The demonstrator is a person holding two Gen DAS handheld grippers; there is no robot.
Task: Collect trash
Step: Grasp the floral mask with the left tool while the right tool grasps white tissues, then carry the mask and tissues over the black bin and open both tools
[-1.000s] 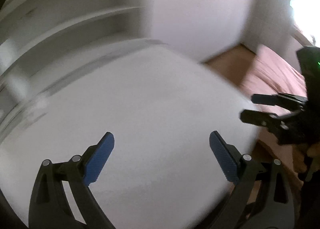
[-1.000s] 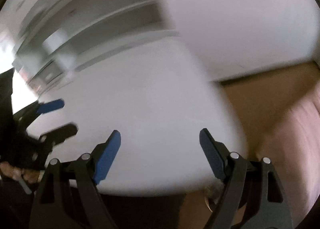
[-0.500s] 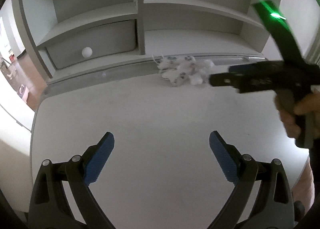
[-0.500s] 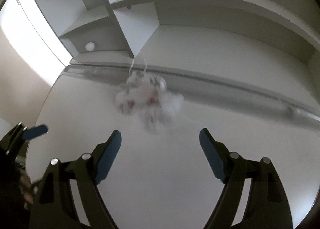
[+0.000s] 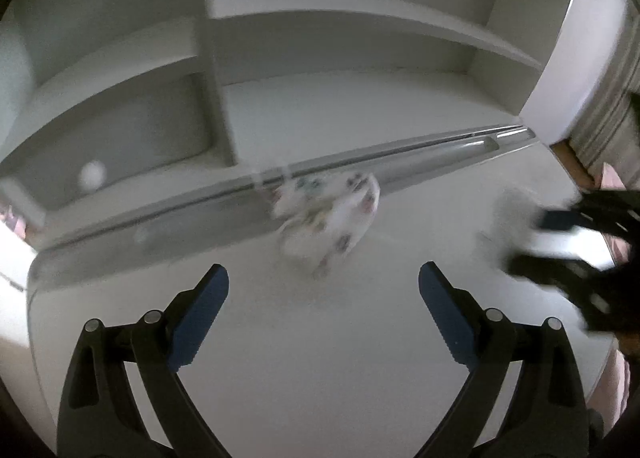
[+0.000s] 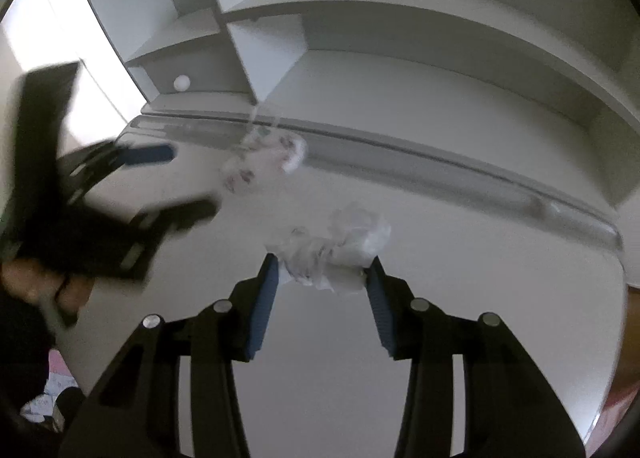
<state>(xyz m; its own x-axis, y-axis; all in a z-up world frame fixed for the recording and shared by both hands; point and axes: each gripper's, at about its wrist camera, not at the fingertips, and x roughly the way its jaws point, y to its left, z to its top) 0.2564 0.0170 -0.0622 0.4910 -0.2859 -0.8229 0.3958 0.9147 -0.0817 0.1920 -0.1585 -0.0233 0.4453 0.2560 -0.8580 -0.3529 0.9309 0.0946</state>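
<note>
A white desk [image 5: 320, 378] with a white shelving unit [image 5: 340, 98] rising at its far edge fills my left camera's view. A small white ball [image 5: 93, 175] sits in the lower left cubby of the shelves. My left gripper [image 5: 323, 304] hangs over the bare desktop with its blue pads spread wide and nothing between them. Ahead of it, near the groove along the desk's back edge, lies a crumpled white wrapper with coloured spots [image 5: 332, 218], blurred. To the right, my right gripper [image 5: 560, 246] shows as a dark smear, with a faint pale blur just beside it that I cannot make out.

From my right camera, the same desk [image 6: 460, 258] and shelving unit [image 6: 400, 58] appear, with the ball [image 6: 182, 82] in its cubby at upper left. My right gripper [image 6: 320, 274] has its pads drawn in on a wad of clear crumpled plastic [image 6: 340, 250], which touches both pads at their tips. The spotted wrapper [image 6: 264, 162] lies farther back, apart from the wad, close to the desk's rear groove. My left gripper [image 6: 160, 182] is a blurred black shape at left with its fingers parted, near the wrapper but not on it.
</note>
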